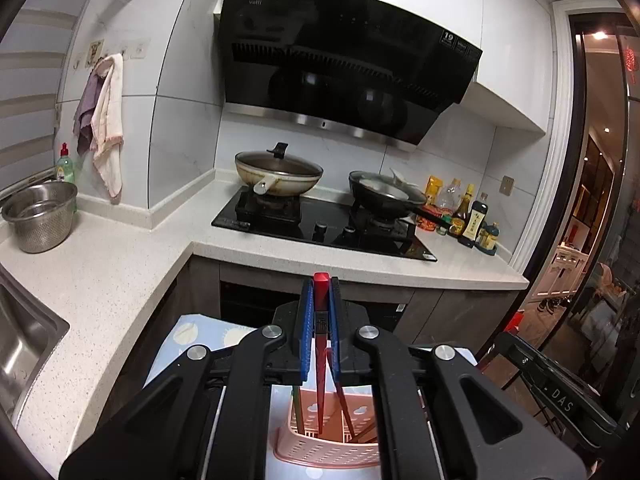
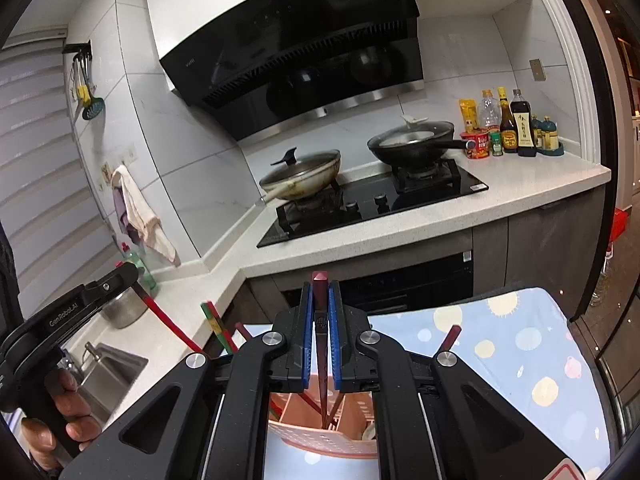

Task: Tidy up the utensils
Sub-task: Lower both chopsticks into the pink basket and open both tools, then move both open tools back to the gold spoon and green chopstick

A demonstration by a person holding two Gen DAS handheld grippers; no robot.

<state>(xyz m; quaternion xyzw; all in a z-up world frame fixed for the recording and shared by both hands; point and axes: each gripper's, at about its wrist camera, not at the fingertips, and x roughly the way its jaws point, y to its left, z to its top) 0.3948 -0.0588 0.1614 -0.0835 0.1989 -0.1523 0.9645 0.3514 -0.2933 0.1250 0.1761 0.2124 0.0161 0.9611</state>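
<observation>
My left gripper (image 1: 320, 292) is shut on a red chopstick (image 1: 321, 344), held upright with its lower end inside a pink perforated utensil basket (image 1: 320, 446). Other chopsticks (image 1: 344, 404) stand in that basket. My right gripper (image 2: 320, 296) is shut on a dark maroon chopstick (image 2: 321, 344), also upright with its tip down in the pink basket (image 2: 316, 436). In the right wrist view the left gripper body (image 2: 68, 312) shows at the left with its red chopstick (image 2: 170, 322). More chopsticks (image 2: 218, 326) lean out of the basket, one (image 2: 450, 338) at the right.
The basket stands on a blue dotted cloth (image 2: 520, 352). Behind are a speckled counter (image 1: 112, 280), a hob with a lidded wok (image 1: 278, 176) and a black pan (image 1: 384, 196), sauce bottles (image 2: 512, 128), a steel colander (image 1: 40, 216) and a sink (image 1: 24, 340).
</observation>
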